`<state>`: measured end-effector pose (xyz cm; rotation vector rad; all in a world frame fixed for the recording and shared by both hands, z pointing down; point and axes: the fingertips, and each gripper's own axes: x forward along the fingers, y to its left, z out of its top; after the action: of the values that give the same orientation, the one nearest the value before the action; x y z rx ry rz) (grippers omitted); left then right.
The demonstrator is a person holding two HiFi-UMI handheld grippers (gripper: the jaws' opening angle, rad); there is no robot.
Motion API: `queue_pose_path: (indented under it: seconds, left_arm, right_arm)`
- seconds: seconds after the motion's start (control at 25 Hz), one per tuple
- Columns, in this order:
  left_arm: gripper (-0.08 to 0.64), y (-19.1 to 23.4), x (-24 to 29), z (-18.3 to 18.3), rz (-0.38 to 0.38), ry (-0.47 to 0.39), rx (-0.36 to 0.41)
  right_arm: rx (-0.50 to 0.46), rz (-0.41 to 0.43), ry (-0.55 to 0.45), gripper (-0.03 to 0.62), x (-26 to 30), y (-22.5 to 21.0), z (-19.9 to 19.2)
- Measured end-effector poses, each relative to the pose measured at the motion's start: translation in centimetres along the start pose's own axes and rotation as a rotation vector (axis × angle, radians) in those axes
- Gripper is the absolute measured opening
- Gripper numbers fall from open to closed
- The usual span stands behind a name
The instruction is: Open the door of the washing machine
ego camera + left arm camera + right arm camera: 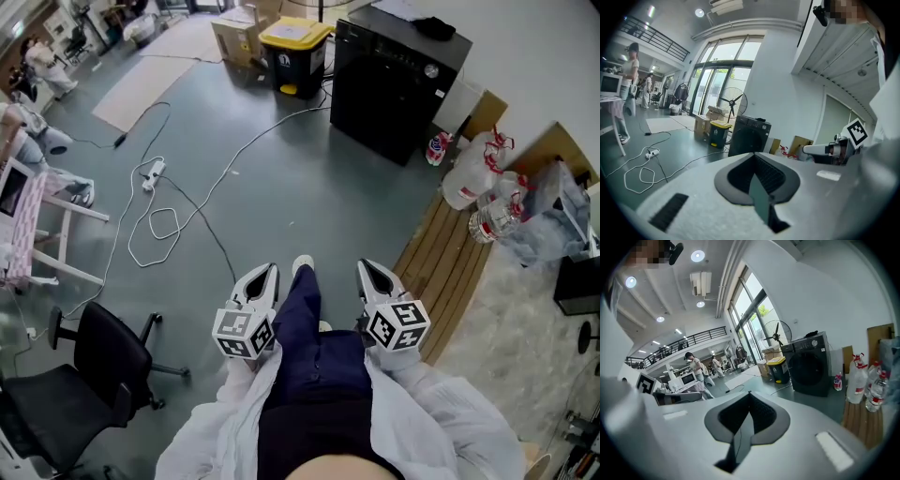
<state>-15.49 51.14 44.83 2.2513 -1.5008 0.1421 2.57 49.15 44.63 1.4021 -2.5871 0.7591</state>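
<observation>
The black washing machine stands far ahead by the white wall, and its round front door is closed. It also shows in the left gripper view as the washing machine and in the right gripper view as the washing machine, small and distant in both. My left gripper and right gripper are held close to my body above my legs, well short of the machine. Both point toward it. The left gripper and the right gripper are shut with nothing between the jaws.
A yellow-lidded bin and cardboard boxes stand left of the machine. A white cable with a power strip snakes over the floor. A black office chair is at my left. A wooden pallet and water bottles lie right.
</observation>
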Motion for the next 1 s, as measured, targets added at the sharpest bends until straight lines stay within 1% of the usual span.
queue_pose_path:
  seconds: [0.08, 0.12, 0.16, 0.2, 0.28, 0.36, 0.48, 0.6, 0.64, 0.88, 1.0]
  left_arm:
    - [0.005, 1.0, 1.8, 1.2, -0.004, -0.010, 0.002]
    - [0.020, 1.6, 2.8, 1.8, -0.006, -0.013, 0.000]
    - [0.066, 2.3, 3.8, 2.5, -0.008, -0.016, -0.006]
    - [0.097, 3.0, 4.9, 3.3, -0.009, -0.020, -0.012]
    - [0.110, 4.4, 7.1, 5.0, -0.009, -0.027, -0.020]
    - [0.140, 5.8, 9.2, 6.8, -0.015, -0.032, -0.022]
    - [0.175, 7.6, 12.3, 9.4, -0.038, -0.036, -0.023]
    - [0.259, 8.8, 15.0, 11.7, -0.070, -0.046, -0.027]
    - [0.276, 9.3, 15.8, 12.3, -0.081, -0.050, -0.029]
    - [0.287, 12.6, 19.8, 14.6, -0.094, -0.054, -0.039]
    - [0.287, 13.4, 21.3, 15.1, -0.110, -0.046, -0.038]
  right_arm:
    - [0.005, -0.006, 0.004, 0.008, 1.6, -0.8, 0.8]
    - [0.005, -0.010, 0.004, 0.008, 2.6, -1.2, 1.4]
    - [0.006, -0.012, 0.004, 0.008, 3.7, -1.7, 2.0]
    - [0.006, -0.013, 0.003, 0.008, 4.9, -2.1, 2.8]
    - [0.002, -0.012, 0.000, 0.008, 7.3, -2.9, 4.5]
    - [-0.007, -0.010, -0.006, 0.008, 9.7, -3.4, 6.4]
    - [-0.012, -0.020, -0.022, 0.008, 12.9, -4.2, 9.2]
    - [-0.012, -0.029, -0.028, 0.008, 15.5, -4.9, 11.1]
    - [-0.012, -0.034, -0.028, 0.008, 16.2, -5.2, 11.5]
    - [-0.029, -0.050, -0.022, 0.008, 21.0, -6.3, 13.8]
    - [-0.034, -0.058, -0.015, 0.008, 22.9, -6.9, 14.3]
